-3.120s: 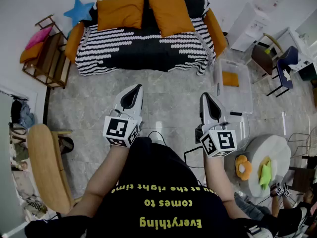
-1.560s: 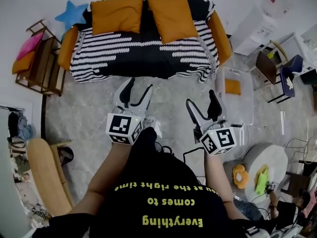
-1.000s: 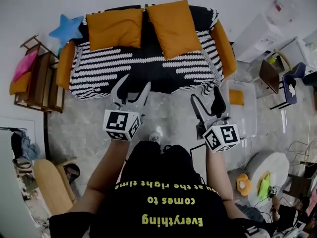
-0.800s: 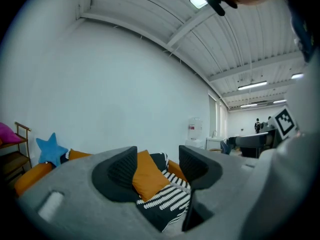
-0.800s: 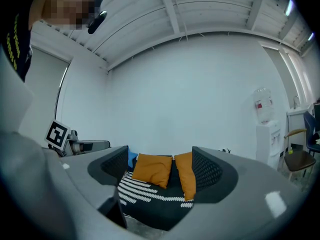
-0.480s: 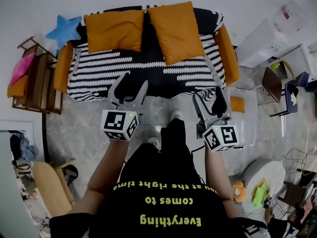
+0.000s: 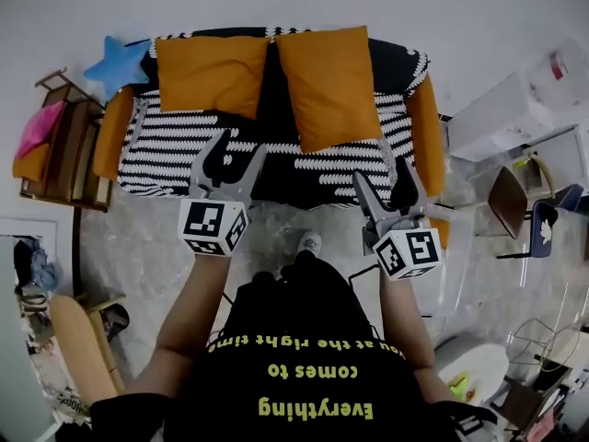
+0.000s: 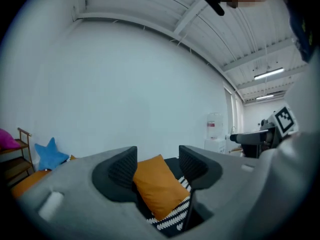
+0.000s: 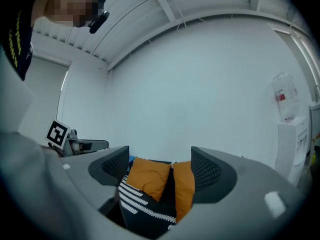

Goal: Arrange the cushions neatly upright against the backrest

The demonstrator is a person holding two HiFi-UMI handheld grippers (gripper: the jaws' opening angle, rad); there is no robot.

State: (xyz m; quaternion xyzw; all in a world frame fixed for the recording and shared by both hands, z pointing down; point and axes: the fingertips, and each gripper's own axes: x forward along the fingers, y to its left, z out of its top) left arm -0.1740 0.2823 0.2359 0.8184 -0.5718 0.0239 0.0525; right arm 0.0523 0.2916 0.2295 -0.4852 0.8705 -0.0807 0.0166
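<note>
A sofa (image 7: 175,141) with a black-and-white striped cover and orange arms stands against the wall. Two orange cushions rest on it: the left cushion (image 7: 212,74) lies against the backrest, and the right cushion (image 7: 333,86) is longer and reaches down onto the seat, slightly skewed. My left gripper (image 7: 235,145) hovers open over the seat's front edge, below the left cushion, with nothing between its fingers. My right gripper (image 7: 384,180) is open and empty at the sofa's front right corner. The left gripper view looks at the right cushion (image 8: 157,184); the right gripper view shows both cushions (image 9: 147,176).
A blue star cushion (image 7: 115,63) sits behind the sofa's left arm. A wooden rack (image 7: 64,145) with pink and orange cushions stands at the left. At the right are a clear plastic bin (image 7: 451,247), a white cabinet (image 7: 525,109) and a chair (image 7: 515,201). My shoe (image 7: 308,243) is near the sofa front.
I have walked up to the sofa, so it now lies right under both grippers. Both grippers, shut at first, opened early in the approach and stay open.
</note>
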